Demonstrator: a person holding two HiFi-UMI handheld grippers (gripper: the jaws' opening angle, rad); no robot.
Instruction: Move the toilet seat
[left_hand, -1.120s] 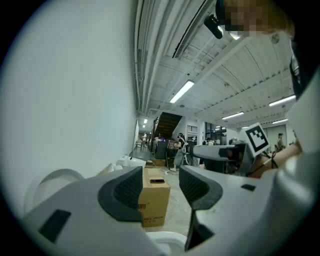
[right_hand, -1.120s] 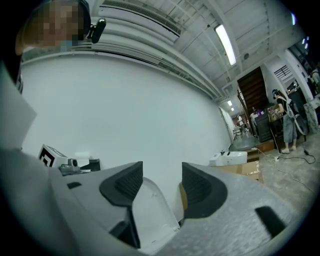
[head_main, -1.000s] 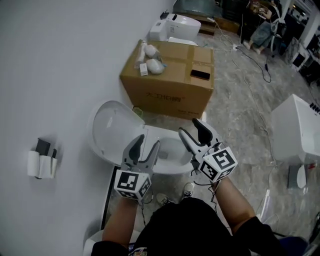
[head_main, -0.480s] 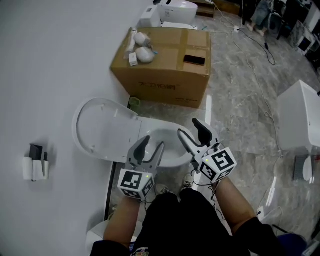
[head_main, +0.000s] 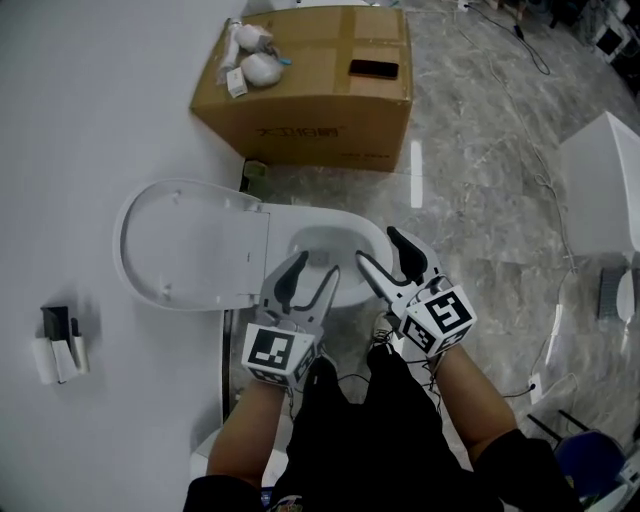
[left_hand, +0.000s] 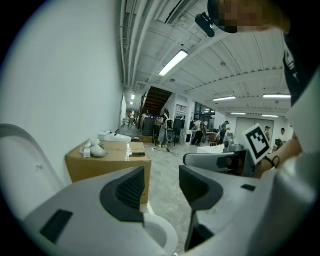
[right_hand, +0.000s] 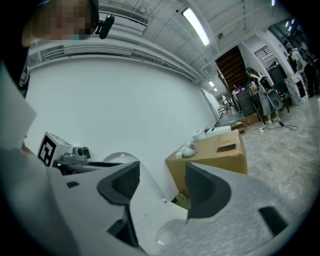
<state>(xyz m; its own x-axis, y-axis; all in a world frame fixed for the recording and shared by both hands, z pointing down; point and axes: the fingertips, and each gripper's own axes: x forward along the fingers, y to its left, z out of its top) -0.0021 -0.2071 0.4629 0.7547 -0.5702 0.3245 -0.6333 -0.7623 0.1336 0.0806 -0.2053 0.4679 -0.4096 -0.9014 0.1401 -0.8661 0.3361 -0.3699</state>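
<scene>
White and oval, the plastic toilet seat is standing raised against the plain white wall, its long axis running from the hinge beside the white ceramic bowl out to the left in the head view. Over the bowl's near rim, the grey two-jaw left gripper and the matching right gripper are both hovering with jaws spread and nothing between them, the right one's jaws having just been opening wider. Lying just left of the left gripper, the seat is likelier falling to that hand than to the right one.
</scene>
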